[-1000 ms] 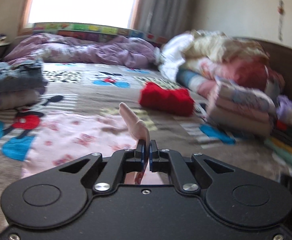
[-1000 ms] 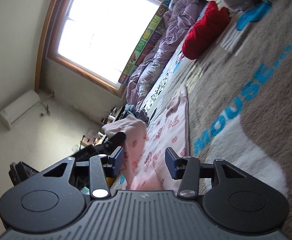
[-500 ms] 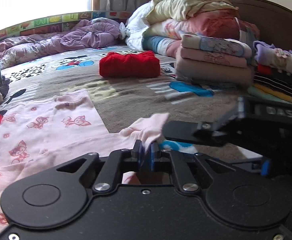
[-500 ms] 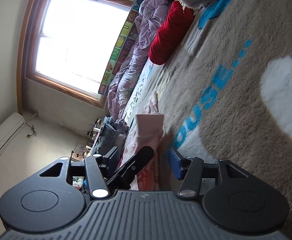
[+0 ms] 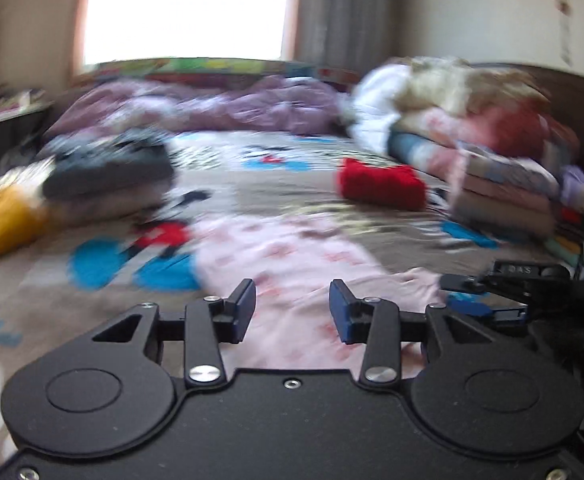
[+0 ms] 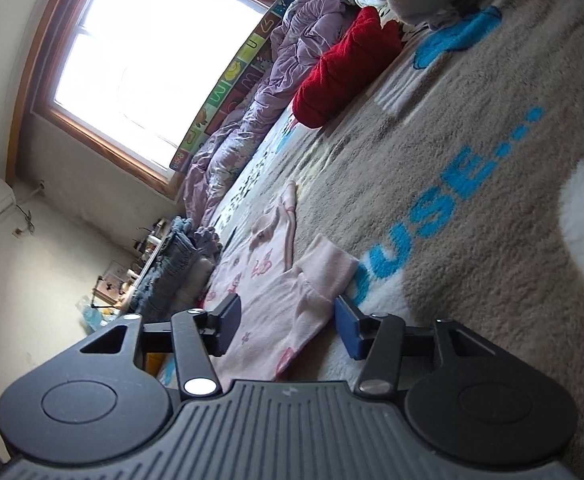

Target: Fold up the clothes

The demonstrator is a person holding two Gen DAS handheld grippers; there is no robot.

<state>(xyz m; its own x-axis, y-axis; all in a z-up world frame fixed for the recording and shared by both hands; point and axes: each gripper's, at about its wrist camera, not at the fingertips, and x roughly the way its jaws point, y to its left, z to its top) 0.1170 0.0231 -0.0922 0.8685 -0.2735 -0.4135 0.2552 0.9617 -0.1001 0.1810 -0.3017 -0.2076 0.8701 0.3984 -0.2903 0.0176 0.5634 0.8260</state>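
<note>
A pale pink printed garment [image 5: 292,256] lies spread on the cartoon blanket, with one sleeve folded across toward the right. My left gripper [image 5: 292,308] hovers over it, jaws opening, nothing pressed between the blue pads. In the right wrist view the same pink garment [image 6: 276,304] has its cuff end lying between the fingers of my right gripper [image 6: 288,324], whose jaws are closing; the pads stand apart from the cloth. The right gripper also shows at the right edge of the left wrist view. That view is motion-blurred.
A folded red knit [image 5: 379,186] sits further back on the bed. Stacked folded clothes [image 5: 503,196] rise at the right. A dark and yellow pile [image 5: 92,176] lies at the left. A purple quilt [image 5: 220,112] runs under the window.
My left gripper carried the pink sleeve to the right, then let it go and swung back left with its jaws apart. The right gripper's jaws narrowed slightly around the laid-down cuff.
</note>
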